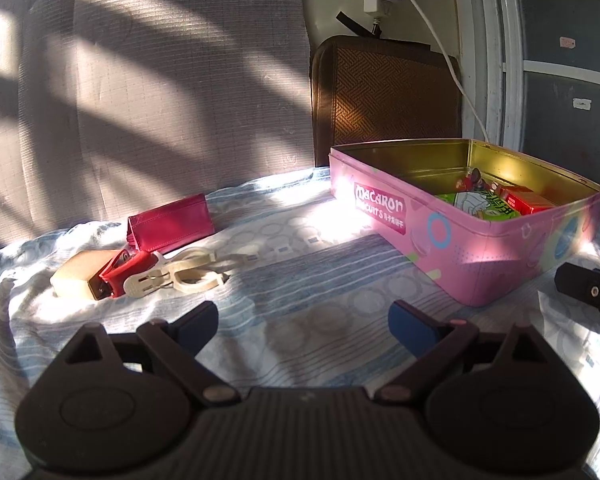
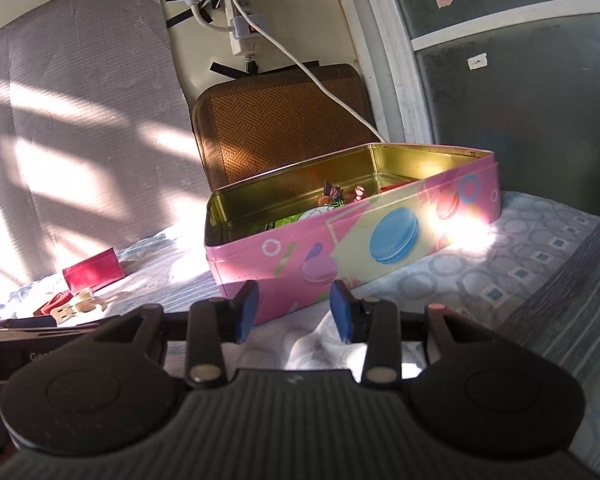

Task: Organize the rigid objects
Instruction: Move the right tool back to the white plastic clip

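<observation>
An open pink macaron tin (image 1: 480, 256) sits on the bed at the right; inside lie a green packet (image 1: 480, 204), a red box (image 1: 526, 200) and small trinkets. To the left lie a magenta wallet (image 1: 172, 222), a tan block (image 1: 78, 276), a red clip (image 1: 126, 270) and cream plastic clips (image 1: 184, 276). My left gripper (image 1: 302, 328) is open and empty, low over the sheet between the clips and the tin. My right gripper (image 2: 294, 310) is open and empty, just in front of the tin's long side (image 2: 340, 248). The wallet (image 2: 94, 270) and clips (image 2: 78, 304) show at the right wrist view's left.
A brown woven board (image 1: 384, 100) leans on the wall behind the tin. A power strip with a white cable (image 1: 452, 64) hangs above. A grey padded wall (image 1: 140, 100) is at the left. A window frame (image 1: 508, 60) stands at the right. The patterned bedsheet (image 1: 300, 280) is rumpled.
</observation>
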### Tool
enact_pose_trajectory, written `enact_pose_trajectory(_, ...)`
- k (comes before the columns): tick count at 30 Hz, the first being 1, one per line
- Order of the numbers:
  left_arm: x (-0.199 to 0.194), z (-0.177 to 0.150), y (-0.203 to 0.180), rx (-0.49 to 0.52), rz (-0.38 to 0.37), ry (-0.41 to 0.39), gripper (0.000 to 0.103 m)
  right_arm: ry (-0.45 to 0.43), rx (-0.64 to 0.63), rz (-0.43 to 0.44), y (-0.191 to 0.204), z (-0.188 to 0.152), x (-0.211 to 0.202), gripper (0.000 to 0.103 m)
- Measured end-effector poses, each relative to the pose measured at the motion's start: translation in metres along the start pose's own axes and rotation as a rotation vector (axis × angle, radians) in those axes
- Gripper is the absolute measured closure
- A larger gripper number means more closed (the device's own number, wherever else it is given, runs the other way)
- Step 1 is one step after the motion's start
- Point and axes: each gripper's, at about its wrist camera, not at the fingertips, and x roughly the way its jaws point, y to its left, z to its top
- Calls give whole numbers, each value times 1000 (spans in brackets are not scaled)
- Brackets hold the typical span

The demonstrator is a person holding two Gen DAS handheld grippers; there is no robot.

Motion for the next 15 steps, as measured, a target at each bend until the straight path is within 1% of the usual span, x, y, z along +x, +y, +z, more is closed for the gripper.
enact_pose_trajectory(6,0,0,-1,10,1,-3,7,-10,-27,-1,5,-1,-2,58)
enact_pose_trajectory(12,0,0,2,3,-18,5,7,-24,-43,-2,7,-2,-4,57)
enact_pose_trajectory(15,-2,0,12,-4,-21,6,6,-17,-65,8,11,-1,-4,57)
